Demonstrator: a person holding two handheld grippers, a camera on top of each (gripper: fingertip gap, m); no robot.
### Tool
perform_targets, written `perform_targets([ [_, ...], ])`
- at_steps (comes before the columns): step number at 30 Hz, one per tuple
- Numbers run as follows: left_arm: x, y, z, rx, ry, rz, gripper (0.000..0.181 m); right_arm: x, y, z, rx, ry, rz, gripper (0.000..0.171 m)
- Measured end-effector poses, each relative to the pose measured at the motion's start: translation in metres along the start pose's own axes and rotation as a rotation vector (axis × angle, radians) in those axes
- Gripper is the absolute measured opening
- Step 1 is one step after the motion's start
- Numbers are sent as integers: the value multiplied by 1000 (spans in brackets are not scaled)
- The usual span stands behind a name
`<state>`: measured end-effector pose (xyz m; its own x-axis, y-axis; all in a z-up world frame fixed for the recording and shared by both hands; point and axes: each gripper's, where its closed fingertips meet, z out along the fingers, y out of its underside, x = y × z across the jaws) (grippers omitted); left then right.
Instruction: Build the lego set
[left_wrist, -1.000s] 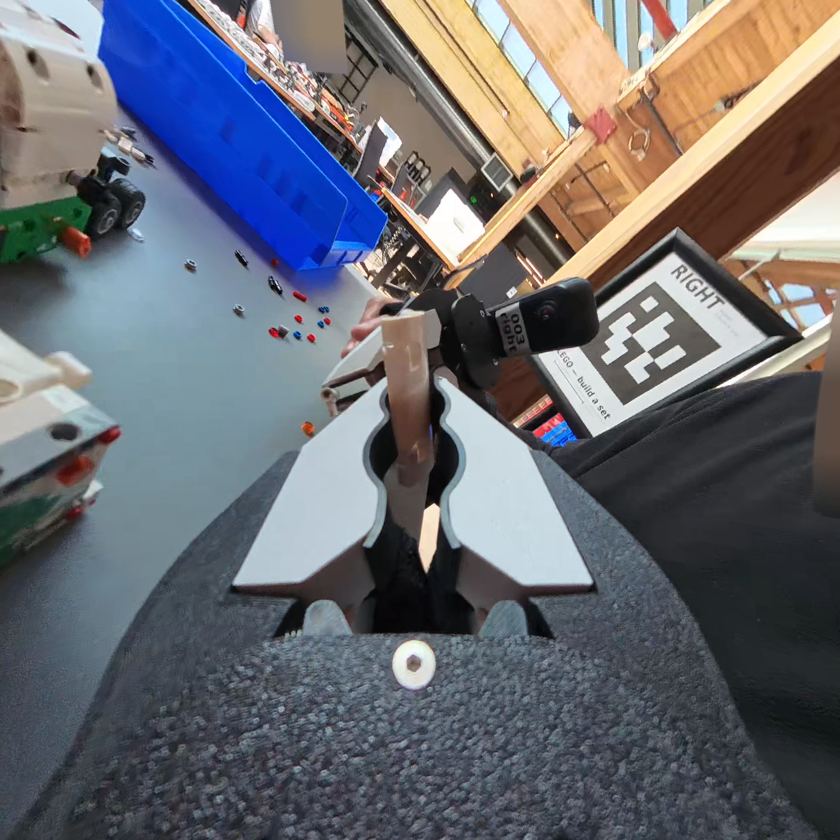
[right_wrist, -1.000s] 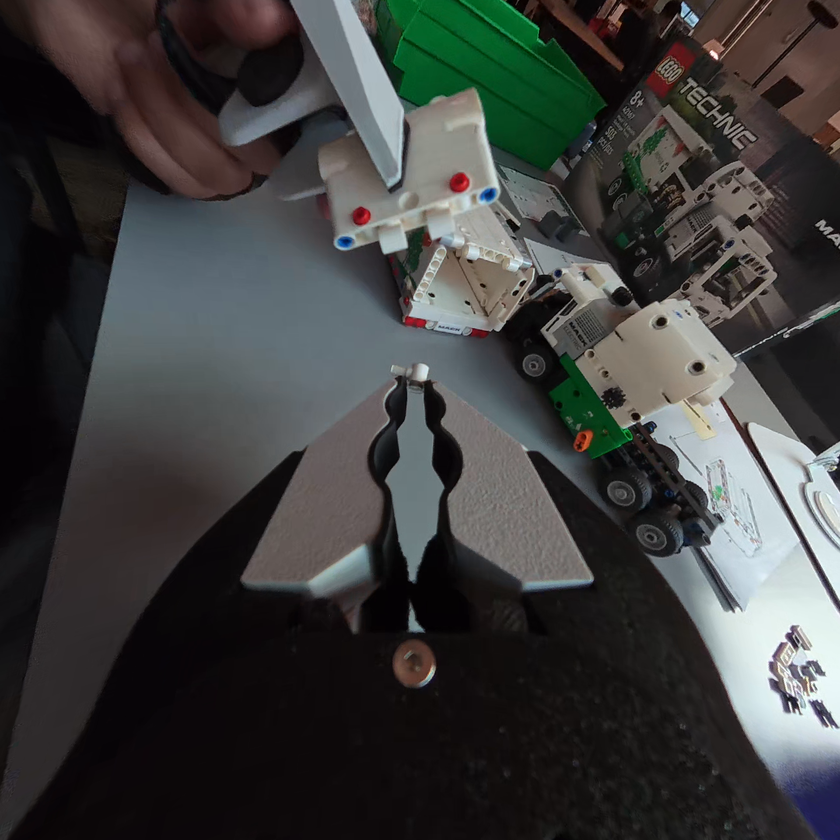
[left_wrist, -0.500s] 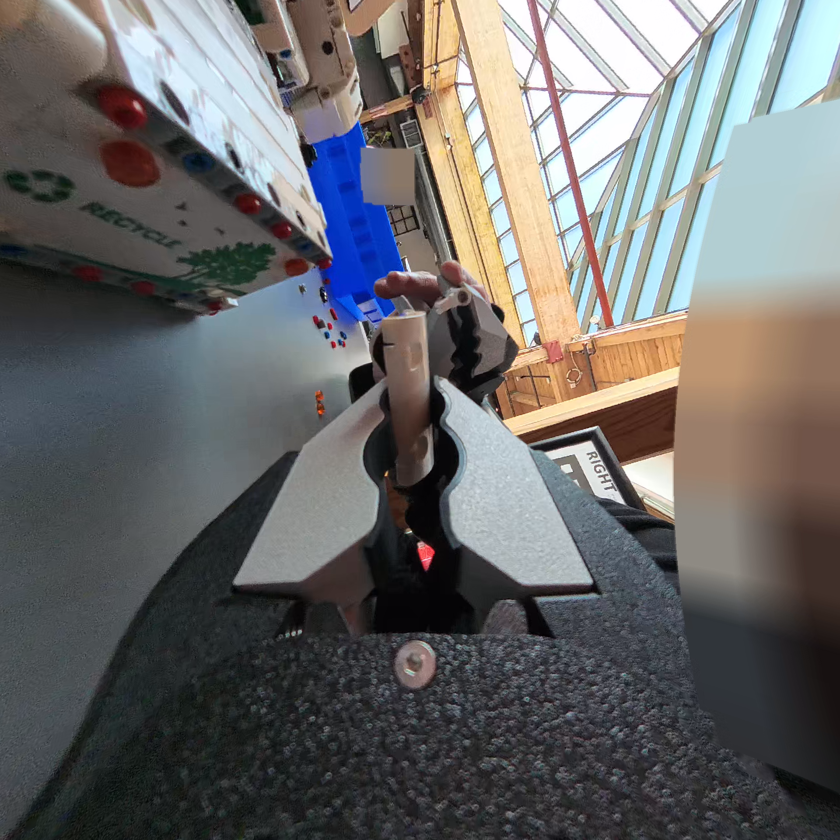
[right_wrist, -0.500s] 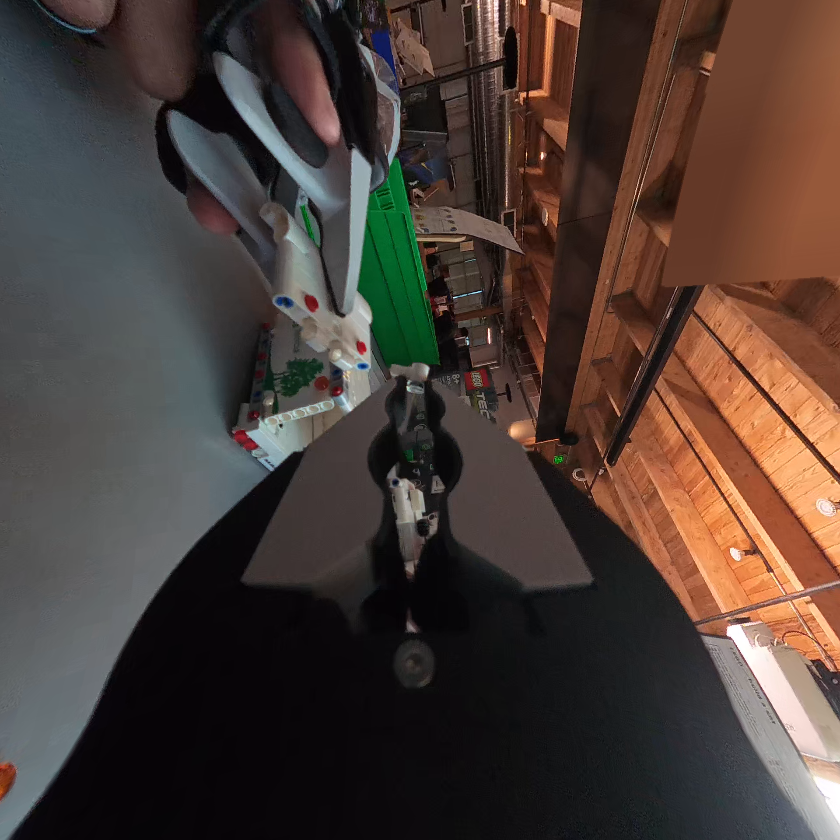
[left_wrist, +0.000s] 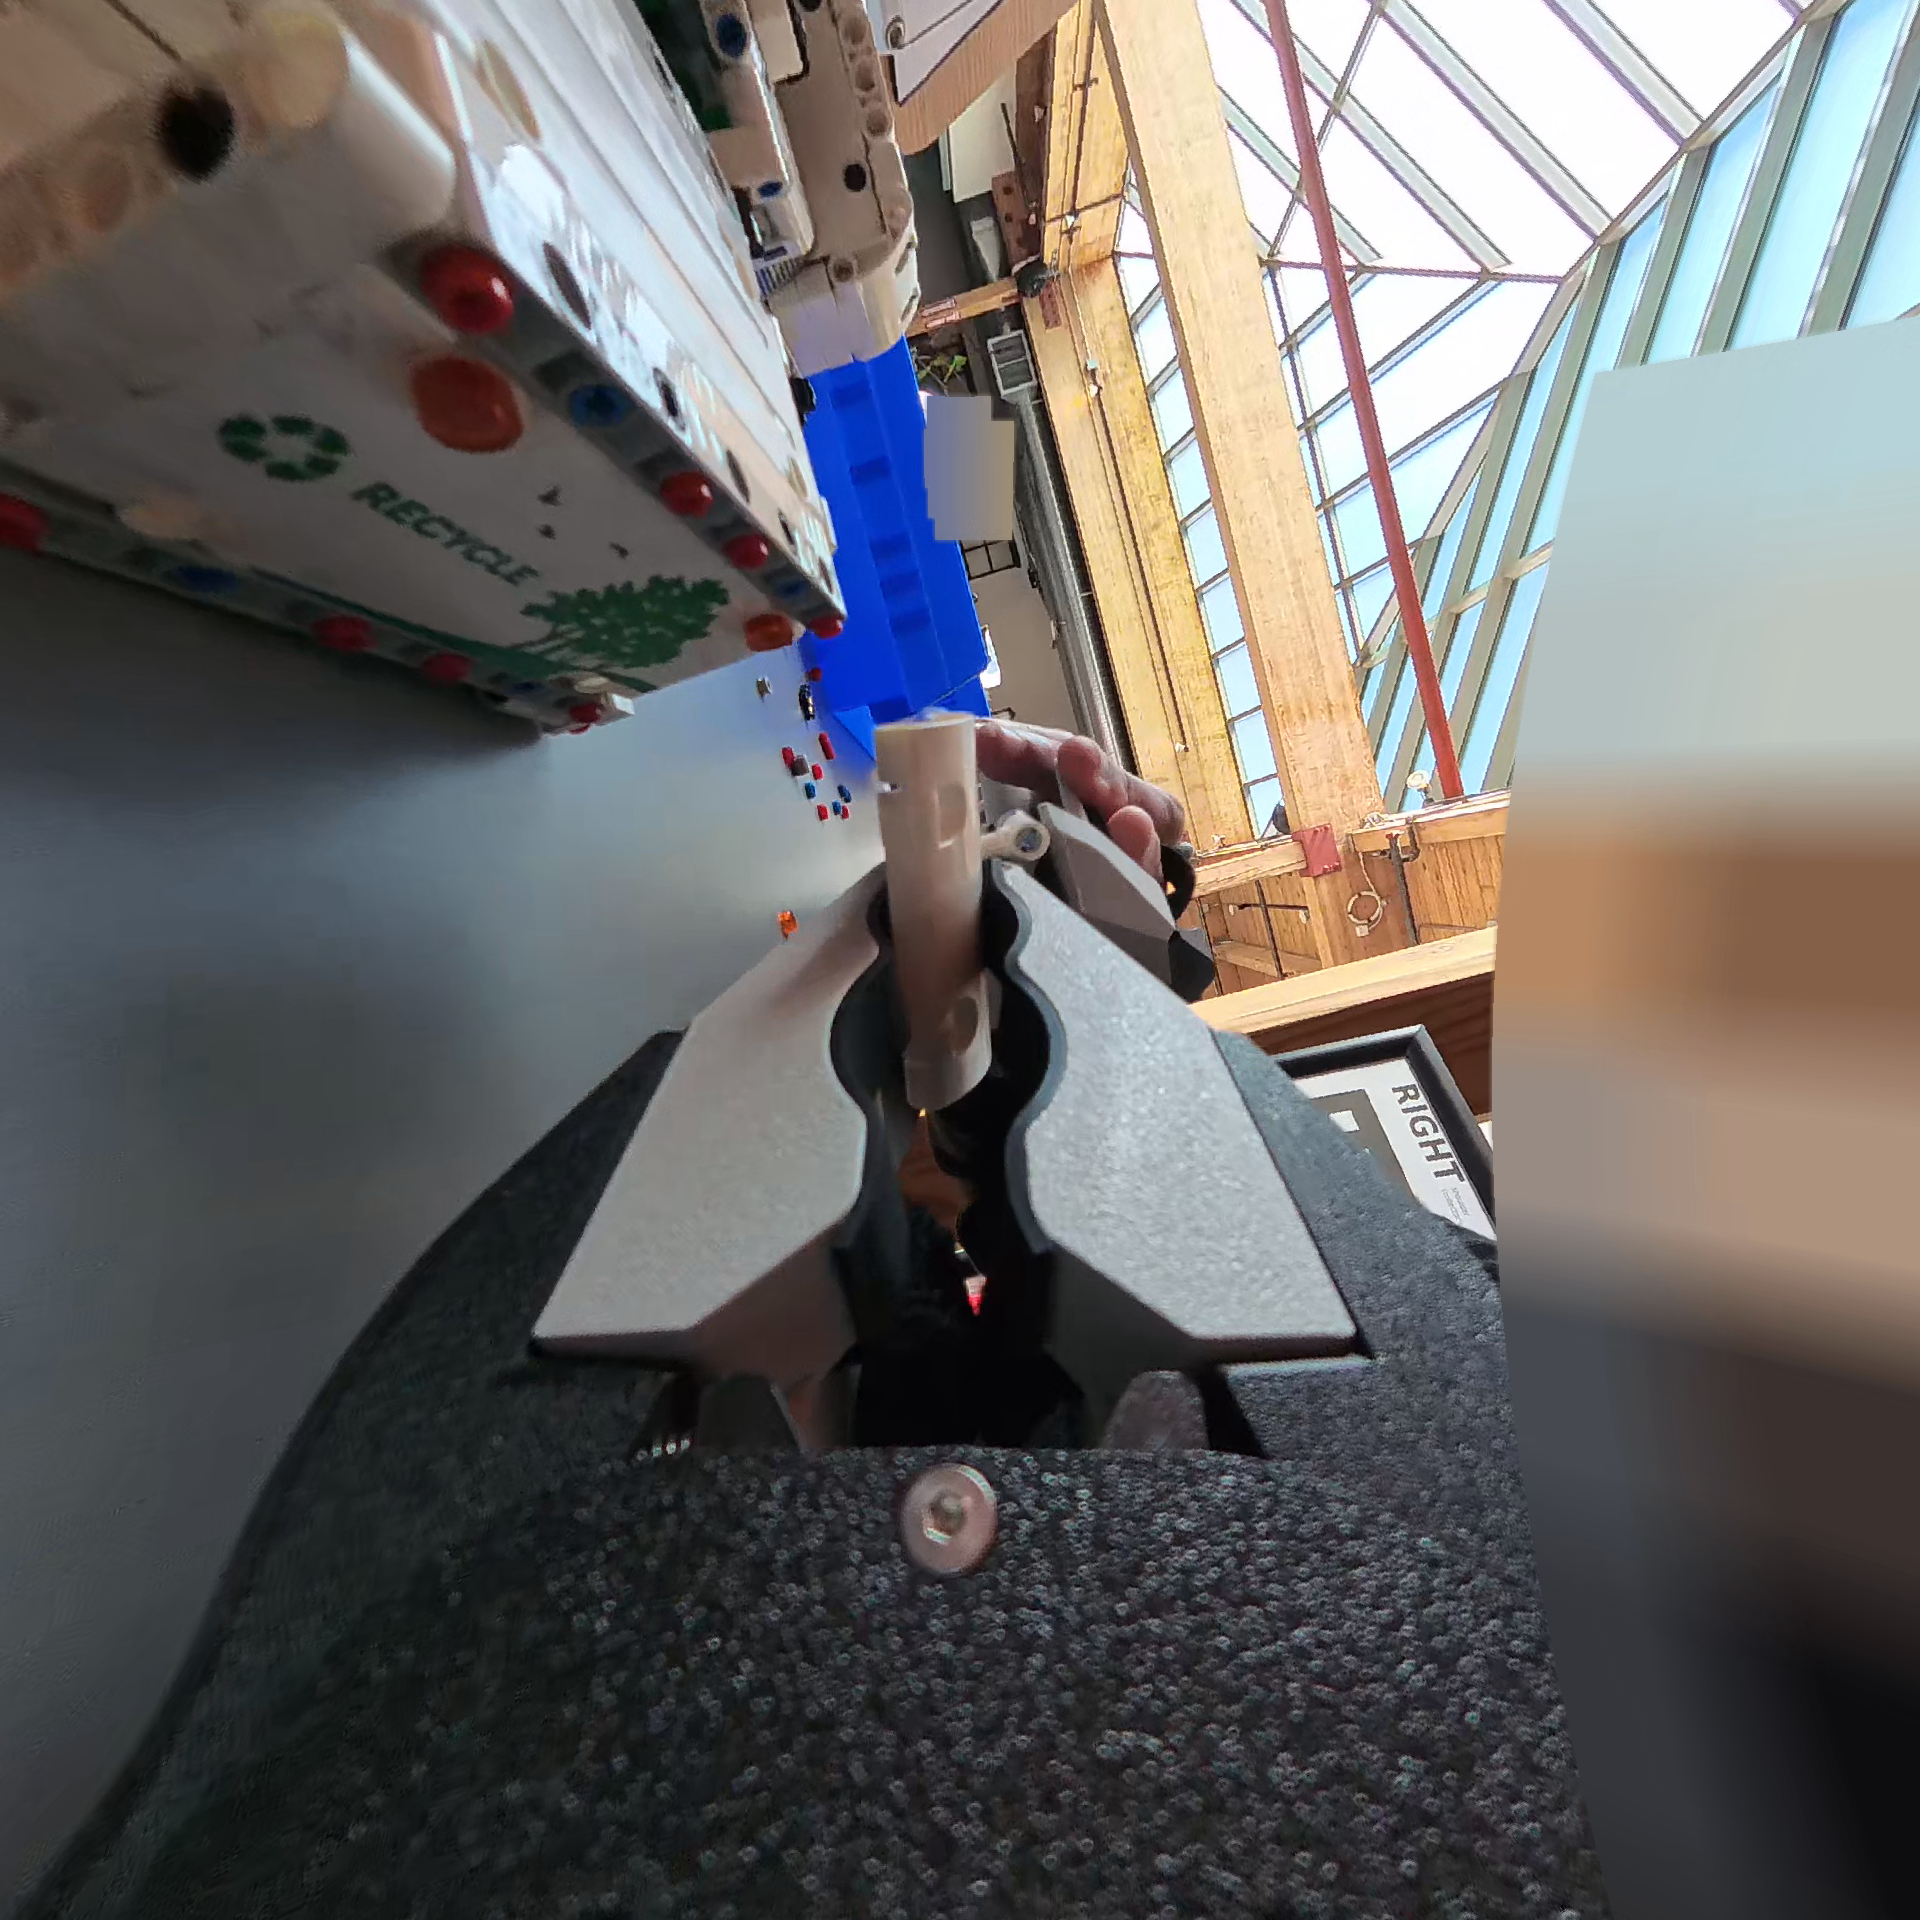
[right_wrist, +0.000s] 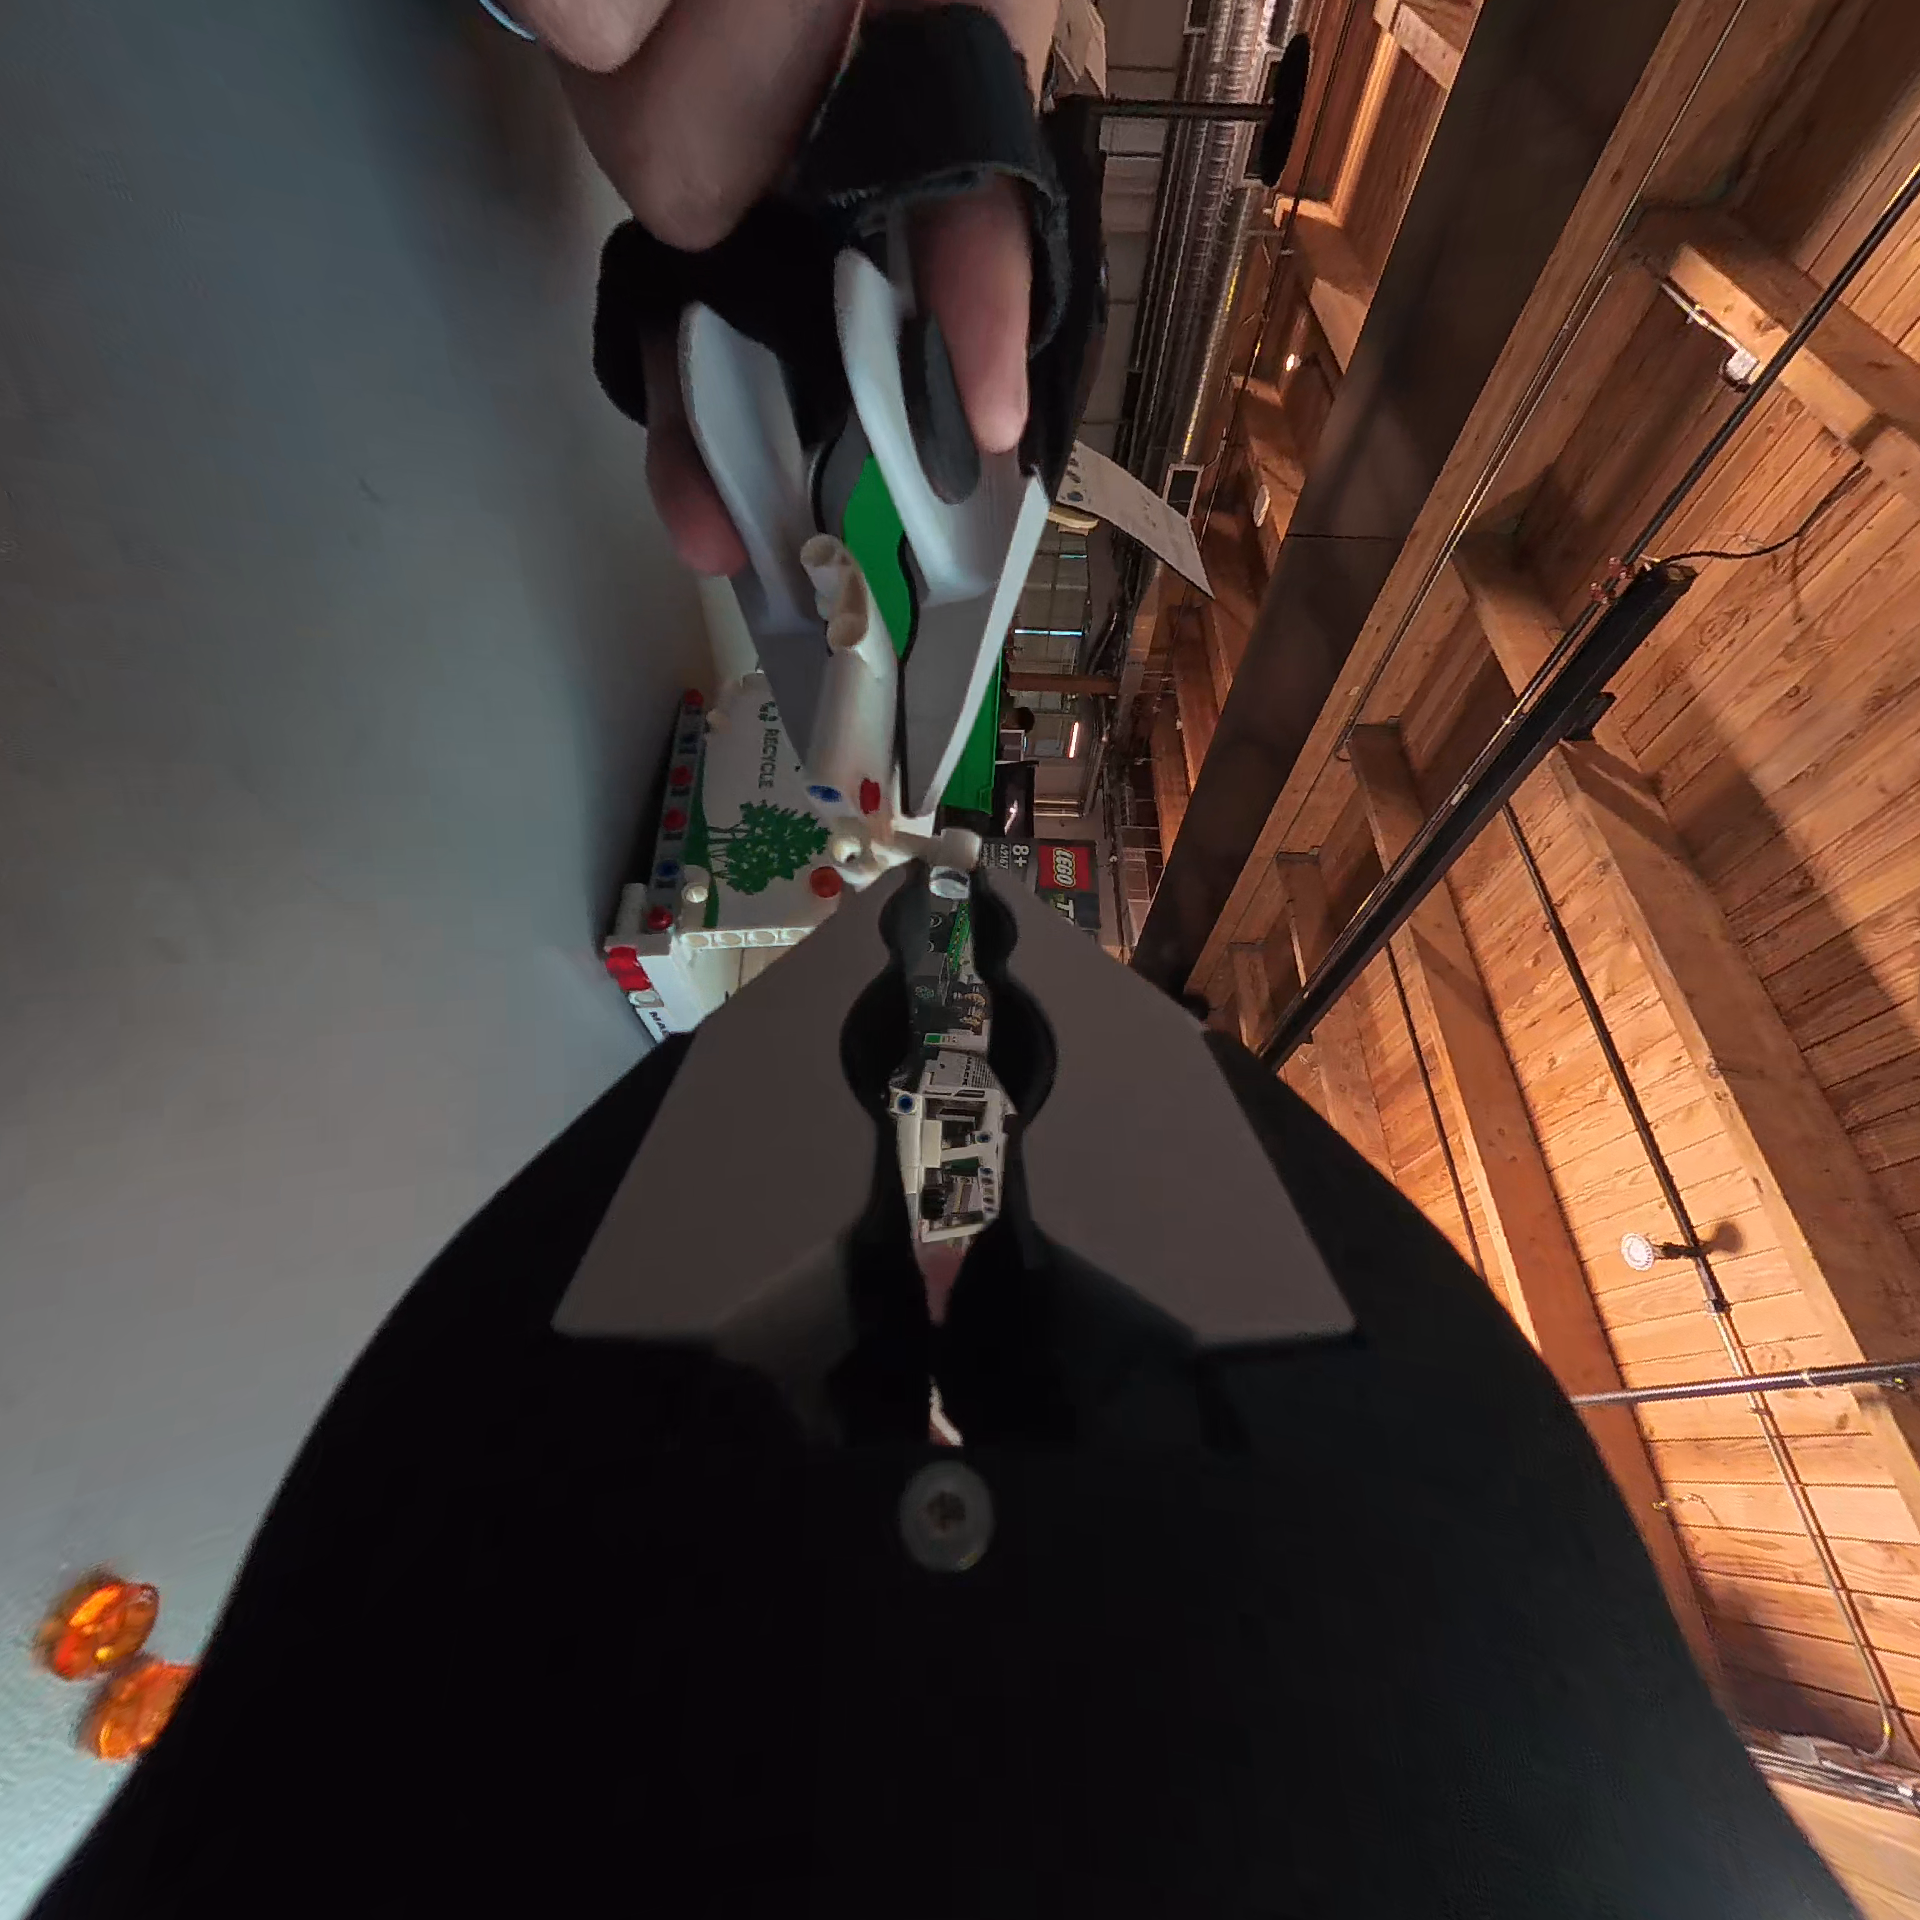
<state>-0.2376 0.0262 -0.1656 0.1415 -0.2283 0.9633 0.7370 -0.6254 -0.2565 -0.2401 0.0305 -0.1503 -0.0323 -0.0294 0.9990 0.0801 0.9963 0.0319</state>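
My left gripper (left_wrist: 930, 899) is shut on a white lego sub-assembly (left_wrist: 928, 914), seen edge-on between the jaws. In the right wrist view that sub-assembly (right_wrist: 847, 717) shows red and blue pins at its lower end, held by the left gripper (right_wrist: 883, 623) in a gloved hand. My right gripper (right_wrist: 940, 883) is shut on a small white connector piece (right_wrist: 951, 847). The piece sits right at the sub-assembly's lower end, seemingly touching it. The right gripper (left_wrist: 1101, 883) with its piece (left_wrist: 1023, 836) shows just behind the sub-assembly in the left wrist view.
A white truck body with green tree stickers (right_wrist: 748, 831) lies on the grey table (right_wrist: 260, 623); it looms at upper left in the left wrist view (left_wrist: 416, 436). Behind are a blue bin (left_wrist: 894, 582) and loose small parts (left_wrist: 816, 779). Two orange studs (right_wrist: 99, 1642) lie nearby. Left and right tips are no more than a few centimetres apart.
Both grippers have tilted and closed in on each other. The right gripper's small white piece has moved from apart to right against the lower end of the held sub-assembly.
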Motion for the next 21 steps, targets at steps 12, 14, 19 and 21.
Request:
perform_targets([
  [12, -5, 0, 1, 10, -55, 40, 8, -7, -7, -3, -11, -42, 16, 5],
  [14, -6, 2, 2, 0, -59, 42, 8, -7, -3, -2, -26, -45, 8, 5],
  [19, -7, 5, 3, -14, -97, 110, 8, -10, -5, -6, -7, -95, 108, 5],
  [21, -8, 7, 4, -22, -107, 125, 8, -11, -5, -8, 1, -109, 145, 5],
])
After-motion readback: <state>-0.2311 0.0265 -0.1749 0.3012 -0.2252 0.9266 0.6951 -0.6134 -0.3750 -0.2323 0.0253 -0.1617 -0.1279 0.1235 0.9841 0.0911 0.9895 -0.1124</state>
